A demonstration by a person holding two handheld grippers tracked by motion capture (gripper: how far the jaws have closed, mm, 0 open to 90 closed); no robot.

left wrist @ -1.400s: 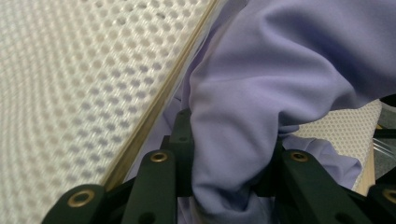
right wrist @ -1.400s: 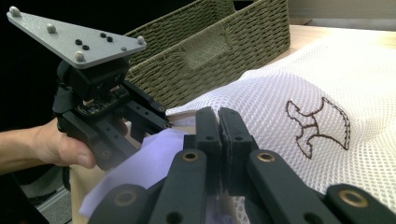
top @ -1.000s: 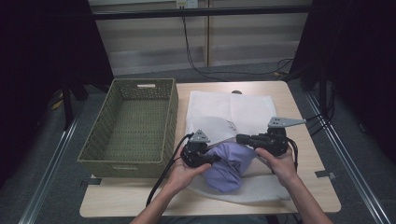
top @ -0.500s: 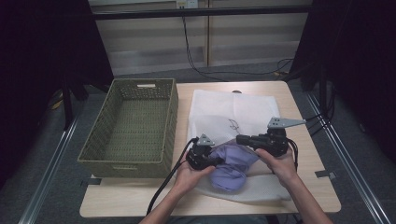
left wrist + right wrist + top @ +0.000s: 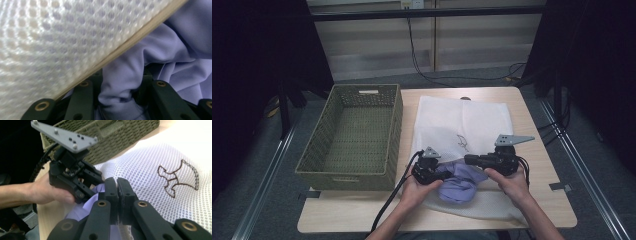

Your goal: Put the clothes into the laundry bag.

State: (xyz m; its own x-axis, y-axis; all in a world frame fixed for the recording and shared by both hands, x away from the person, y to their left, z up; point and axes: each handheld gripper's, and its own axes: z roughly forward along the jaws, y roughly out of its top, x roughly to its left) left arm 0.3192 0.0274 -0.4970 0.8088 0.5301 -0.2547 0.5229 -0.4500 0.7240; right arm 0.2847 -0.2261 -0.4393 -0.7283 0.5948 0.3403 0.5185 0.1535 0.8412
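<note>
At the table's near edge, the left tongs (image 5: pixel 443 175) are pinching a fold of soft lilac cloth (image 5: pixel 459 181), apparently feeding it into a white honeycomb-mesh bag (image 5: pixel 462 122), while the right tongs (image 5: pixel 469 160), pressed together on the bag's rim, are holding its mouth up. A woven basket (image 5: pixel 349 170) is waiting alongside.

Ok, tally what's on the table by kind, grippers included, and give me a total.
Woven basket: 1
White mesh bag: 1
Lavender garment: 1
Grippers: 2, left gripper and right gripper
Total: 5
</note>
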